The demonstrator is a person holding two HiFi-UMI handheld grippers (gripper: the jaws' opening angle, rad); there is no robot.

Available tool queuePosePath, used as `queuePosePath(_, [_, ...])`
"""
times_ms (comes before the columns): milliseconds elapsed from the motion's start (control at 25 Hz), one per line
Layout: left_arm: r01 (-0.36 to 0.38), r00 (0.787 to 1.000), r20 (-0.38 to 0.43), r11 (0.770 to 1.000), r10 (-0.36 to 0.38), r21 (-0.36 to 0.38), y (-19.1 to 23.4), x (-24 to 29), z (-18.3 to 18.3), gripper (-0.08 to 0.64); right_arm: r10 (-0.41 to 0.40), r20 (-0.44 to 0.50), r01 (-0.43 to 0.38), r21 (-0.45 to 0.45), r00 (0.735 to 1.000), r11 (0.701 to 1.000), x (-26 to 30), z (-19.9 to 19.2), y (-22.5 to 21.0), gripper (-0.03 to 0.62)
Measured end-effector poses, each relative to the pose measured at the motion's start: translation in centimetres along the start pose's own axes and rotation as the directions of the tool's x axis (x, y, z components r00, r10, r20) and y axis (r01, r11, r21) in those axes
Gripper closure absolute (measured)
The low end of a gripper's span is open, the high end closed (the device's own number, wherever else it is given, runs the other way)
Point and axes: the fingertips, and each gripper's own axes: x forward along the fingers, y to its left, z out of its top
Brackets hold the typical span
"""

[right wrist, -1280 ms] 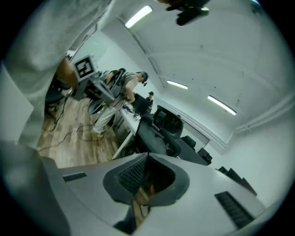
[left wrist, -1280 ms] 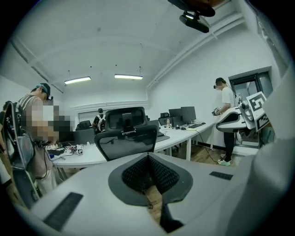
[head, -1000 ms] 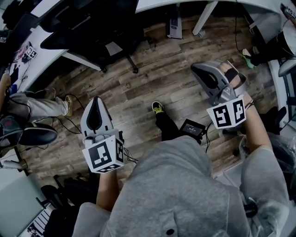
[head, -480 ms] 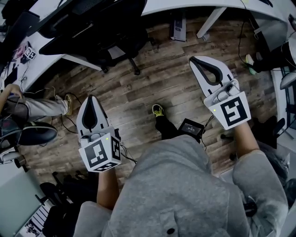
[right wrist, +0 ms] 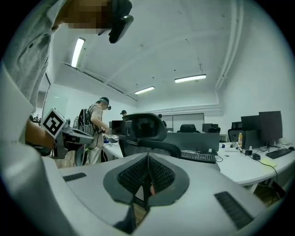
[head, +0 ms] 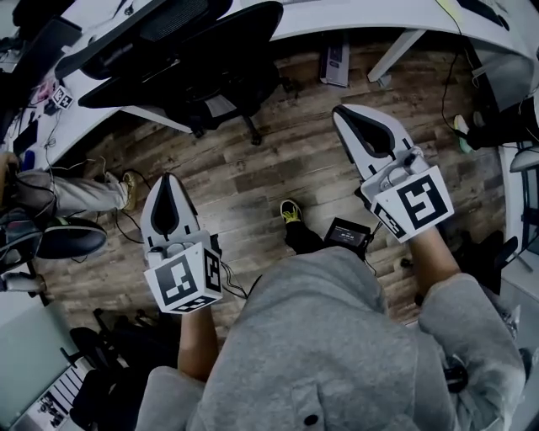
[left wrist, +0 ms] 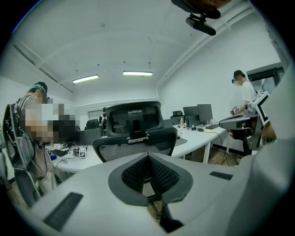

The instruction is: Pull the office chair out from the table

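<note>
office chair [head: 181,50] sat tucked under table [head: 362,15], untouched. left gripper [head: 166,192] and right gripper [head: 352,125] both pinched closed, empty, well short of it. risk: closed jaws could only nudge backrest, rolling chair further in

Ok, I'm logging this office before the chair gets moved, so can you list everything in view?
office chair: one, black, tucked against the table at the far side of the floor
table: one, white, along the top of the head view
floor: wood planks, brown, under everything
box: one, black, on the floor by the wearer's foot
monitors: two, black, on a desk at the right of the right gripper view
keyboard: one, black, on the desk behind the chair
seated person: one, grey trousers, left edge of the head view
shoe: one, yellow-green, wearer's foot
left gripper: grey, shut, empty
right gripper: grey, shut, empty
</note>
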Motion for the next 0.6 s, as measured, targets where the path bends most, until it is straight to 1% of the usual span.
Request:
queuePosePath(120, [-0.005, 1.000, 0.002, 1.000, 0.005, 0.003, -0.3, 0.3, 0.2, 0.549, 0.011, 0.004, -0.011, 0.007, 1.000, 1.000, 0.6, 0.0, -0.4, 0.565])
queuePosePath(280, [-0.015, 1.000, 0.011, 1.000, 0.015, 0.004, -0.1, 0.4, 0.7, 0.549, 0.011, 0.027, -0.011, -0.015, 1.000, 1.000, 1.1, 0.8, -0.6, 0.565])
queuePosePath(600, [-0.023, 0.999, 0.043, 1.000, 0.022, 0.017, 0.8, -0.4, 1.9, 0.549, 0.009, 0.066, -0.006, -0.037, 0.998, 0.999, 1.4, 2.5, 0.3, 0.565])
